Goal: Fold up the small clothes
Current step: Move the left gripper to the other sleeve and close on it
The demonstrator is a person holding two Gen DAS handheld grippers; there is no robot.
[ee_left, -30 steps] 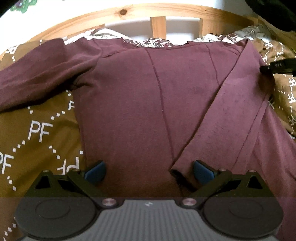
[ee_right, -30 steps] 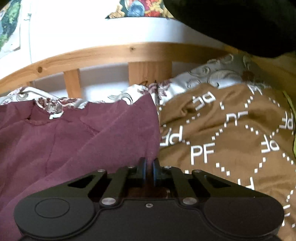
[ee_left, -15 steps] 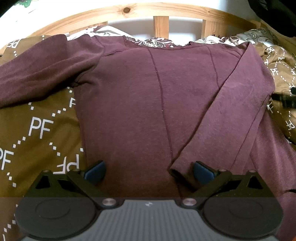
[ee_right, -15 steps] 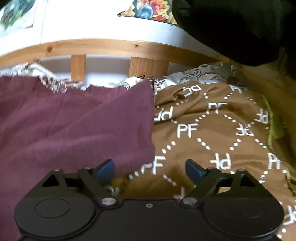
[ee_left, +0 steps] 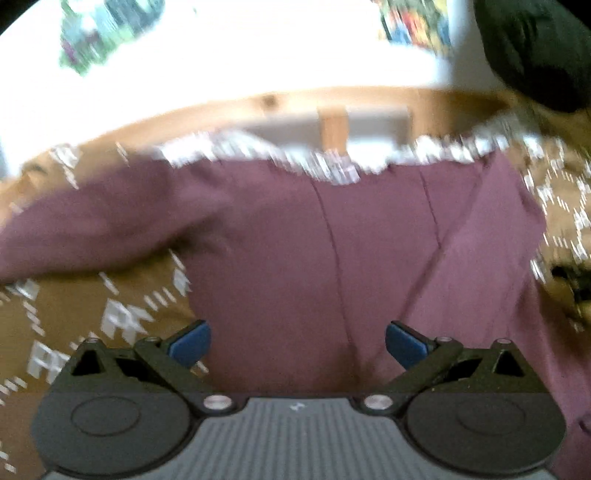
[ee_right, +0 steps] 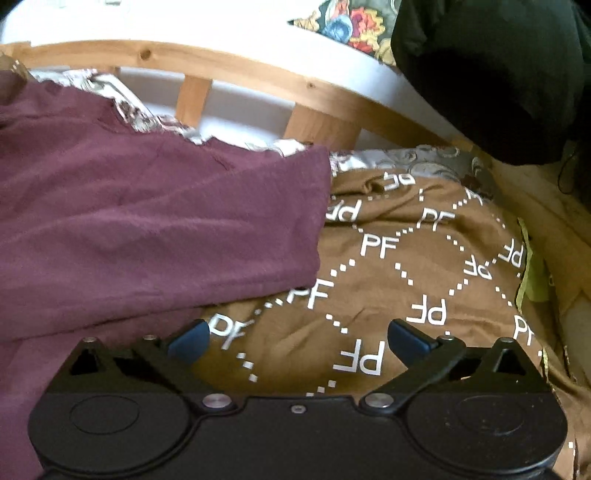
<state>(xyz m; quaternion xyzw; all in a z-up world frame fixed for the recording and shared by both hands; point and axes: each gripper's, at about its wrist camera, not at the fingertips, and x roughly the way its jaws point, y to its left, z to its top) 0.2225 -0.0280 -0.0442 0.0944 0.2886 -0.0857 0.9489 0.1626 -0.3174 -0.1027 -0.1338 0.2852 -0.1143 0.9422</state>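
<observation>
One maroon top lying on the bed, two claws gaping empty.
Right claw, just opening, is hovering beside its folded sleeve; left claw is seeing the spread sleeve.

Premises: a bedroom in a private home. The landmark is a bed with a pine headboard of a curved top rail on upright slats. Directly below the headboard lies patterned grey-and-white bedding; in front of that, a brown bedspread printed with white "PF" lettering. Behind the headboard stands a white wall carrying a colourful picture. A maroon long-sleeved top lies spread on the bedspread.
</observation>
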